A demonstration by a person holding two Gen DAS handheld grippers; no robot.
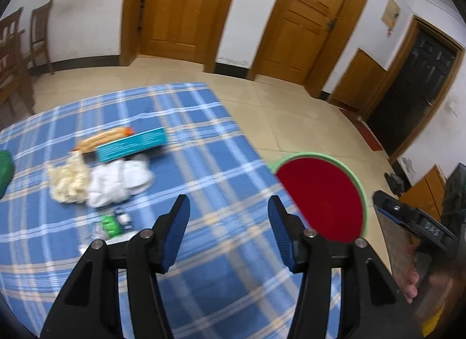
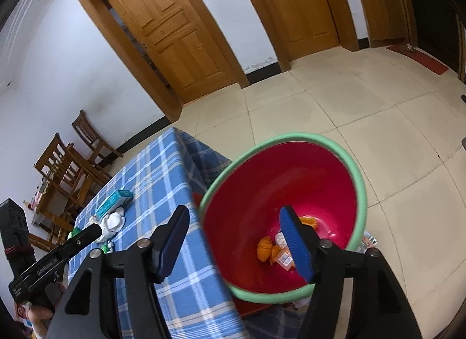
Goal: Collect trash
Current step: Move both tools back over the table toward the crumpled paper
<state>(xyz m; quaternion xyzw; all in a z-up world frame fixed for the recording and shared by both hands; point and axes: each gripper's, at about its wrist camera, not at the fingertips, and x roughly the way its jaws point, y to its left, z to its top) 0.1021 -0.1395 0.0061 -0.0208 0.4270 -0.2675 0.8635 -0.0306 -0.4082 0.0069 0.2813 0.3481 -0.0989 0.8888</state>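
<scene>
On the blue plaid tablecloth (image 1: pixel 209 140) lies a cluster of trash: a teal box (image 1: pixel 131 146), an orange-tan wrapper (image 1: pixel 102 136) behind it, a crumpled white tissue (image 1: pixel 119 180), a cream crumpled wad (image 1: pixel 68 183) and a small green wrapper (image 1: pixel 112 225). My left gripper (image 1: pixel 228 207) hangs open above the cloth, right of that cluster, with nothing between its fingers. Beside the table's edge sits a red basin with a green rim (image 2: pixel 359 181), with orange wrappers (image 2: pixel 266 247) in its bottom. My right gripper (image 2: pixel 234 213) stands open over the basin's near side and holds nothing.
A green object (image 1: pixel 5 170) lies at the cloth's far left. Wooden chairs (image 2: pixel 67 164) stand beyond the table by the wall. Two wooden doors (image 1: pixel 180 6) face a tiled floor (image 2: pixel 320 100). A person's hand (image 1: pixel 410 283) holds the right gripper.
</scene>
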